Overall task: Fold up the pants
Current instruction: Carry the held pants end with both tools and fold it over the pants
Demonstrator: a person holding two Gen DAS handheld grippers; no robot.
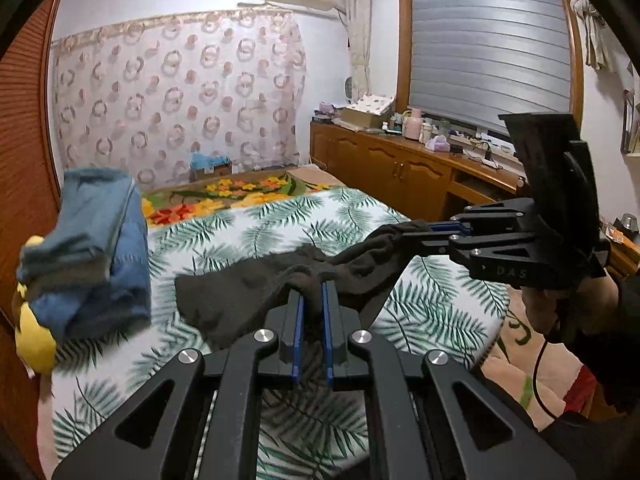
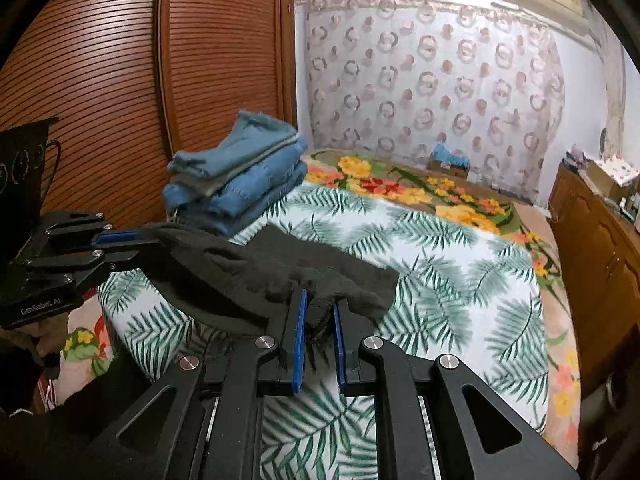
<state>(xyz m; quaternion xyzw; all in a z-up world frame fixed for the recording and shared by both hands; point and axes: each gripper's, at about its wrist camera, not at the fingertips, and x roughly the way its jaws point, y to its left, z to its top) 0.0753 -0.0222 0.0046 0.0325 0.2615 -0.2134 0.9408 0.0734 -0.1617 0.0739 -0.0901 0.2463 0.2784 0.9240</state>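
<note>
Two grippers are engaged on one garment, and I report the scene from largest item down, placing everything against the bed (image 1: 440, 304), which carries a palm-leaf cover.

The dark pants (image 1: 248, 296) hang over the near part of the bed, stretched between my two tools, with the far end draped on the cover. Toward the bed's wardrobe side sits a stack of folded blue jeans (image 2: 240, 184), well apart from the work.

My left gripper (image 1: 313, 300) has its jaws drawn narrow, pinching a bunch of the dark fabric between the blue pads. My right gripper (image 2: 320, 308) is likewise nearly closed on a gathered fold of the same pants.

Handling assessment: I judge the cloth soft, light and limp, with a fleecy nap. It sags between the two holds and will not keep a line unaided. It should not slip from the pads, but bunching is likely. I recommend holds at the outer corners of the waistband or hem, kept taut, so the fold lands flat on the bed rather than crumpled.
</note>
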